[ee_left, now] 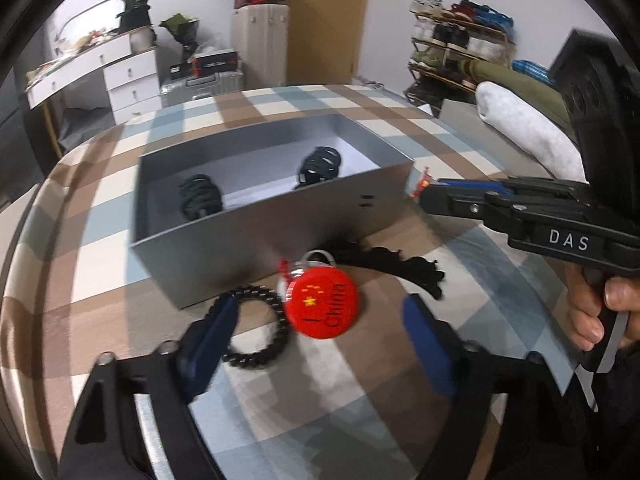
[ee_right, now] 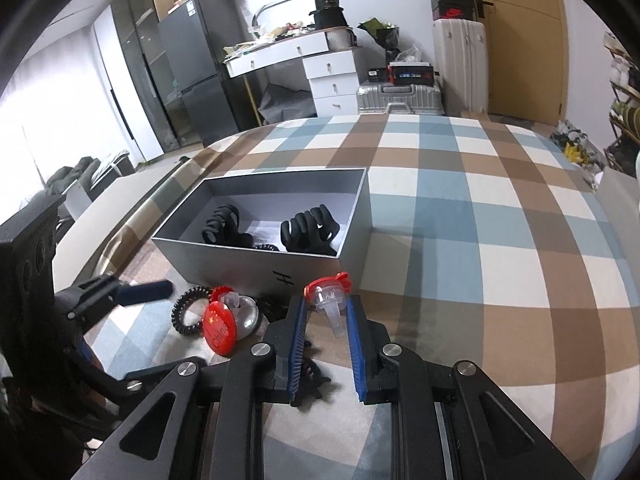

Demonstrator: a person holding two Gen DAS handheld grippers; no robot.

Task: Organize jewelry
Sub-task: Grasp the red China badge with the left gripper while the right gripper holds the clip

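The left gripper (ee_left: 320,336) hangs low over the checked cloth (ee_right: 500,216), its blue fingers (ee_left: 216,336) spread wide and gripping nothing. Between them lie a red badge (ee_left: 323,303) printed "China" and, touching the left finger, a black coil tie (ee_left: 256,326). A black toothed clip (ee_left: 404,266) lies just behind the badge, near the front wall of the grey box (ee_left: 256,236). In the box sit two black claw clips (ee_right: 310,226), well apart, with another coil between them. The right gripper (ee_right: 326,336) reaches in level from the right of the box, held by a hand (ee_left: 596,308) wrapped round its grip with a finger on the trigger. Its fingers stand narrow, pinching a clear clip with a red top (ee_right: 327,296) just above the cloth, beside the box's front wall.
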